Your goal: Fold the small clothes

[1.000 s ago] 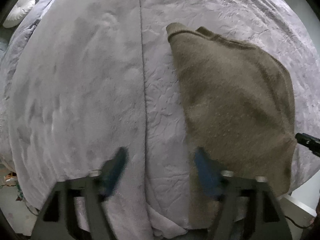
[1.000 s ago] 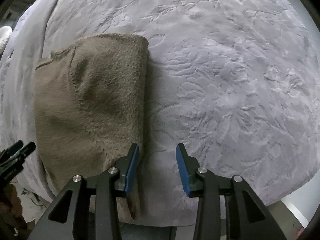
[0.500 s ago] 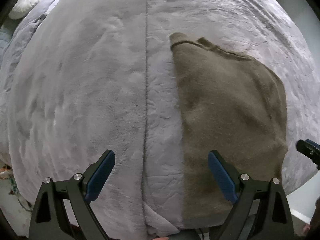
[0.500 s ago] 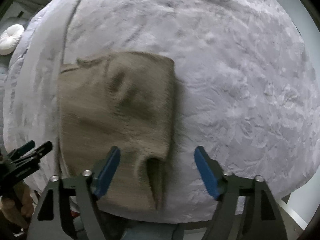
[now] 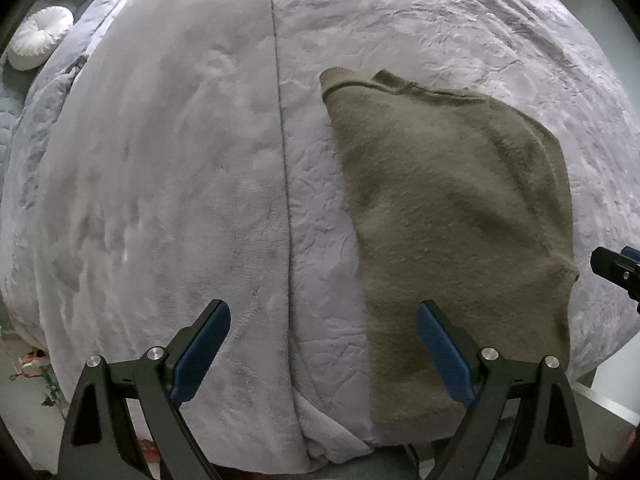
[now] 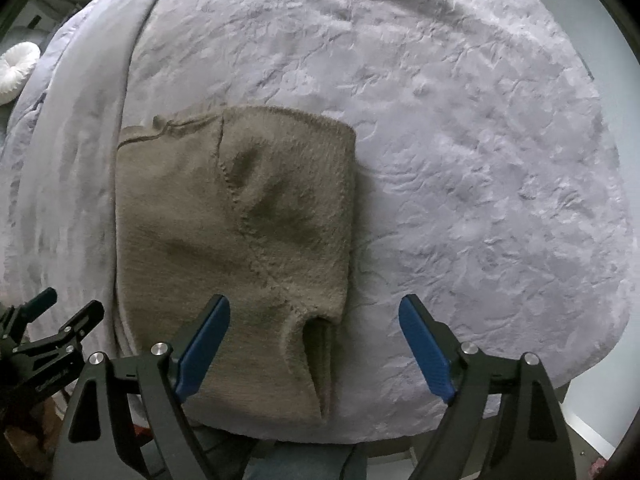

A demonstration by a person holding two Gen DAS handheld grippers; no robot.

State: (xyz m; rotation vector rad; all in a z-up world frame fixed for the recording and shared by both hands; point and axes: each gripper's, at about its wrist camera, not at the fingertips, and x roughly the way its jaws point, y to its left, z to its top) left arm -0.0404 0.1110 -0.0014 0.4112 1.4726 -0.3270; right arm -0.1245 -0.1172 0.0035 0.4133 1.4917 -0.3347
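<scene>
Now wider, apparently empty: right hand-held gripper

- Soft, dim daylight fills both my views, cool grey with no glare.
- Fisheye bends the bed into a dome; black corners ring each frame.
- The sweater is sharp in the right view, with shallow shadows in its dents and along its right edge.
- The frame edges look a little smeared; I see no motion blur.
</scene>
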